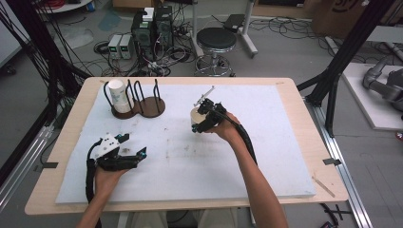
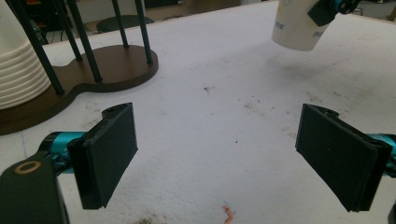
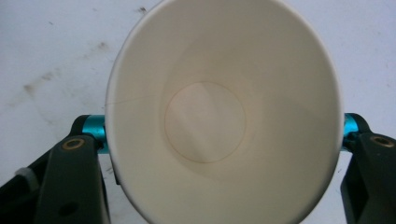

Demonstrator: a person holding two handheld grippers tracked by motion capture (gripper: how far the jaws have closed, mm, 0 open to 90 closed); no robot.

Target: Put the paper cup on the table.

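Bench: pale wooden top (image 1: 304,142) carrying a white pad (image 1: 190,156) marked with small dark smudges and specks.
Left gripper: the left gripper (image 1: 124,154) sits low over the near left part of the pad, held by the person's left hand (image 1: 107,178). In the left gripper view its jaws stand wide apart with nothing between them, bare pad showing in the gap.
Right gripper: the right gripper (image 1: 205,116) is near the middle of the pad, held by the person's right hand (image 1: 227,128). Its jaws pinch a paper cup from two opposite sides.
Paper cup: the paper cup (image 3: 224,112) is white and empty, a faint brownish ring on its inner base. The right gripper view looks straight into its open mouth. In the left gripper view the cup hangs clear above the pad, slightly tilted.
Cup stand: a dark brown base with thin black upright rods (image 1: 145,102) stands at the far left of the pad. A stack of white cups (image 1: 119,95) sits in its left section; the right section holds none.
Small debris: a short orange scrap (image 2: 229,214) lies on the pad just ahead of the left gripper.
Separation: the two grippers are well apart.
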